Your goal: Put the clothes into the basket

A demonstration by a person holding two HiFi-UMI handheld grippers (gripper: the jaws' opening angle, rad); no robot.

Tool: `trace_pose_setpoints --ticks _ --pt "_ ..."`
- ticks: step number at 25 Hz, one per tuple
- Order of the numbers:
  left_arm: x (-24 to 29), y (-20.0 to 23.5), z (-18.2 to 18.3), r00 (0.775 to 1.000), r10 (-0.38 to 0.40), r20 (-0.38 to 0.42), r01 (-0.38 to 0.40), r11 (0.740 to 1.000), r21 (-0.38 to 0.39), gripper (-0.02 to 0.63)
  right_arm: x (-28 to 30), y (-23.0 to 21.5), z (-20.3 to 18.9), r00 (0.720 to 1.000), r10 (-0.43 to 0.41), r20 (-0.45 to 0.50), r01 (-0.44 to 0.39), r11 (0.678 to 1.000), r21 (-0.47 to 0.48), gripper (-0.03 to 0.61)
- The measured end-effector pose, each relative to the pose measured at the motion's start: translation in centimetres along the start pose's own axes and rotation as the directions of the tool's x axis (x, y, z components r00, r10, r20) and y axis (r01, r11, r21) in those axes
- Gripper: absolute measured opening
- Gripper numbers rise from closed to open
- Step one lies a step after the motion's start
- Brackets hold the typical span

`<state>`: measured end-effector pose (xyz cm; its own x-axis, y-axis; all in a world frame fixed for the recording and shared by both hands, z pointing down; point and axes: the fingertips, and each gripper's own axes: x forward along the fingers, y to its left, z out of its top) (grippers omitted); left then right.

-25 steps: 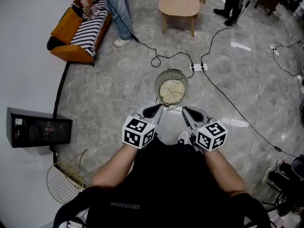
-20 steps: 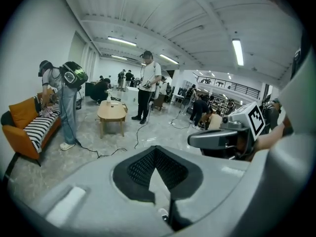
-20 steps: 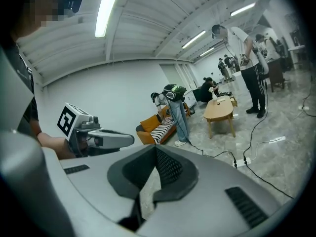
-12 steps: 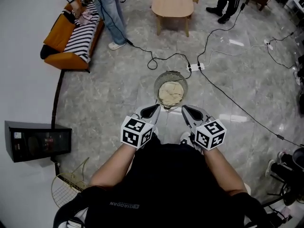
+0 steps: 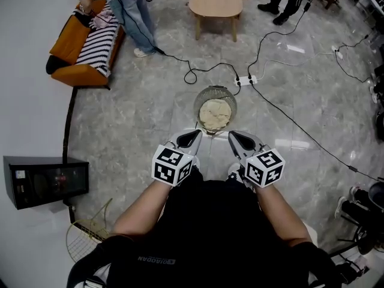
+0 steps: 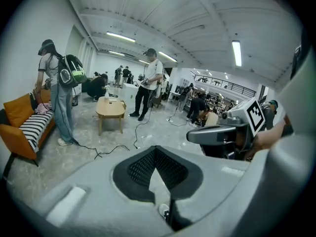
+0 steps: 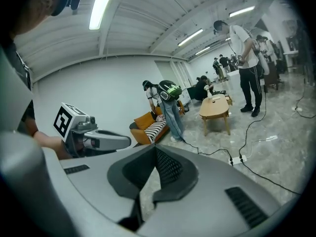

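Observation:
A round wire basket [image 5: 228, 96] stands on the grey stone floor just ahead of me, with a cream cloth [image 5: 214, 113] bunched inside it. My left gripper [image 5: 194, 136] and right gripper [image 5: 234, 138] are side by side close to my body, just short of the basket's near rim. Both are shut with nothing between the fingers. In the left gripper view the left gripper [image 6: 156, 150] has its black pads together, and the right gripper [image 6: 217, 133] shows at the right. In the right gripper view the right gripper [image 7: 155, 150] is also shut, with the left gripper [image 7: 101, 139] at the left.
Black cables and a white power strip [image 5: 246, 80] lie just past the basket. Farther off are a wooden table [image 5: 216, 2], an orange sofa [image 5: 69, 50] with a striped cloth, and people standing [image 5: 135, 17]. A black box [image 5: 45, 182] and a gold wire rack [image 5: 87, 239] sit at my left.
Both grippers have eased slightly forward with my body, still shut and empty. The sofa, table and standing people have slid towards the top of the head view.

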<state>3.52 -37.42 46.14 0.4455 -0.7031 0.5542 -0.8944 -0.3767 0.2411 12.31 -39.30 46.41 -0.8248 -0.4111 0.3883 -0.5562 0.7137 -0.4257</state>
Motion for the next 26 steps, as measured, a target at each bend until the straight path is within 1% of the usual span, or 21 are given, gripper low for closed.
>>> trace_pose_setpoints --ticks 9,26 --pt "0.10 -0.10 0.14 1.000 -0.018 0.000 0.018 1.000 -0.004 0.003 0.24 0.06 0.45 1.000 -0.011 -0.002 0.011 1.000 -0.019 0.012" --pt "-0.11 -0.37 0.51 1.000 -0.019 0.010 0.019 1.000 0.001 0.003 -0.07 0.03 0.44 1.000 -0.013 -0.003 0.013 1.000 -0.026 0.012"
